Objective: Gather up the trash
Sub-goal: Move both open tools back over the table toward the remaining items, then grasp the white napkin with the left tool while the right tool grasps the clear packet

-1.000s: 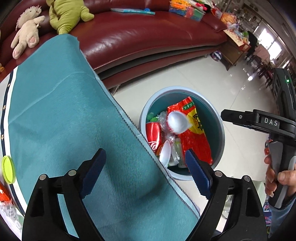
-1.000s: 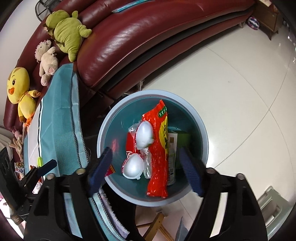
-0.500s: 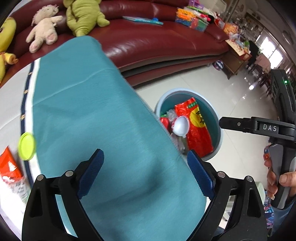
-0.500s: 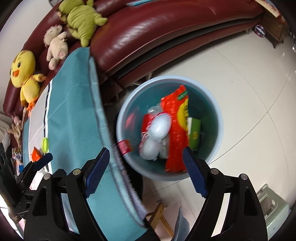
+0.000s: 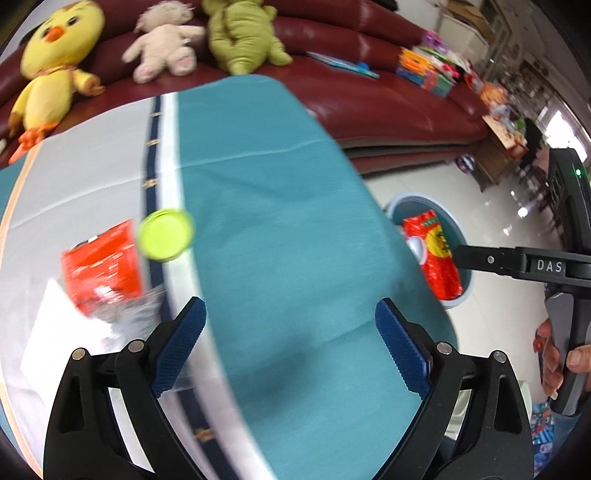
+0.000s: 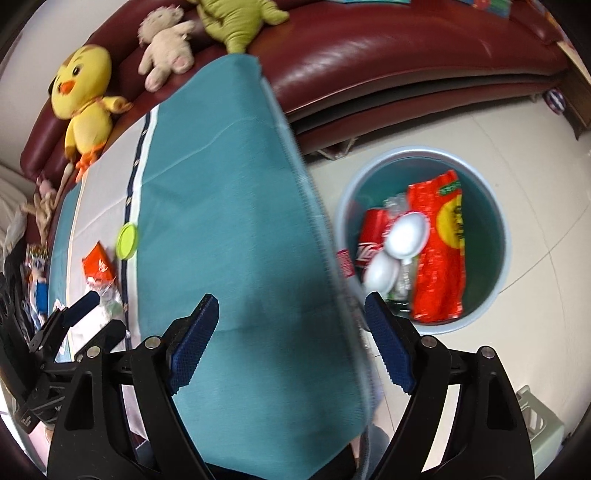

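Both grippers are held wide apart in the jaws, with nothing between the blue pads. The left gripper [image 5: 290, 345] is seen above the teal cloth [image 5: 280, 240] that covers the counter [image 5: 74, 177], and the right gripper [image 6: 291, 339] is seen over the cloth's hanging edge, between the counter and the bin [image 6: 495, 206]. On the white part of the counter a lime-green lid [image 5: 167, 235] is laid beside an orange-red wrapper [image 5: 103, 266], with some clear plastic [image 5: 125, 314] just below the wrapper; these are blurred. The round blue bin is stood on the tiled floor [image 6: 461, 122] just beside the counter, and in it a large red bag [image 6: 439, 254], a red can [image 6: 369, 240] and two white spoon-like pieces [image 6: 406, 236] are piled. Behind the counter three soft toys are propped on a dark red sofa [image 6: 388, 51]: a yellow chick [image 6: 83, 96], a cream one [image 6: 166, 48] and a green one [image 6: 232, 18]. Part of a hand [image 5: 554, 354] is seen on the right gripper's handle.
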